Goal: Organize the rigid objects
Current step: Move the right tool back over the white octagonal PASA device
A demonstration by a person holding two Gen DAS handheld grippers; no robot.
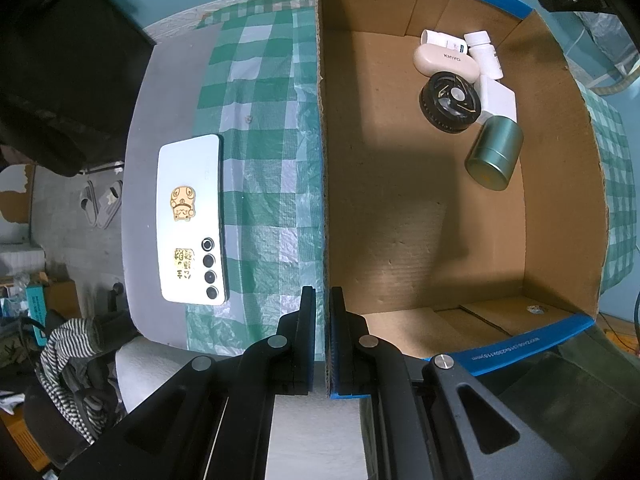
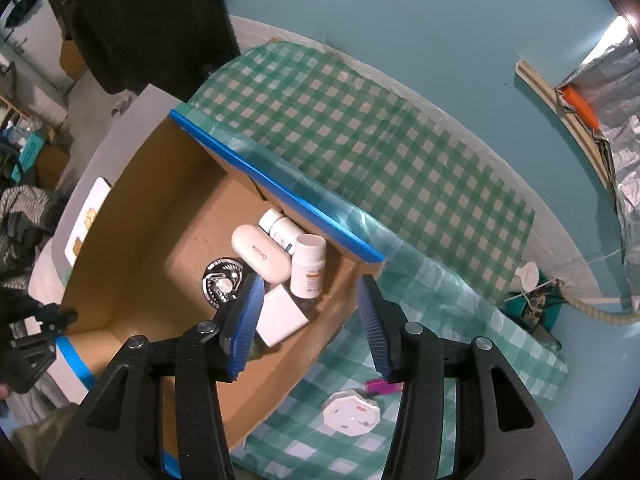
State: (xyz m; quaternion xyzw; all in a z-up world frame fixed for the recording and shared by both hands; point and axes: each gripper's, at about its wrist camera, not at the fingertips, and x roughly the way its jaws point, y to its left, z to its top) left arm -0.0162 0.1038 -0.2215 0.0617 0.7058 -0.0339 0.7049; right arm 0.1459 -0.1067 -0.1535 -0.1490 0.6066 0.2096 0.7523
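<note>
My left gripper (image 1: 322, 292) is shut on the near end of the cardboard box's (image 1: 400, 220) left wall, which runs between its blue pads. In the box's far right corner lie a pink KINYO case (image 1: 446, 62), two white bottles (image 1: 486, 54), a black round piece (image 1: 450, 102), a white block (image 1: 498, 98) and a green tin (image 1: 494, 154). My right gripper (image 2: 311, 280) stands open above that corner of the box (image 2: 140, 220), with the white block (image 2: 280, 316) lying loose below it beside a white bottle (image 2: 308, 266) and the pink case (image 2: 260, 254). The left finger hides most of the tin.
A white phone (image 1: 192, 220) with gold stickers lies on the grey board left of the box. On the green checked cloth (image 2: 360, 140) right of the box sit a white octagonal piece (image 2: 350, 414) and a small purple item (image 2: 382, 387). Cables and clutter lie at the table's right edge.
</note>
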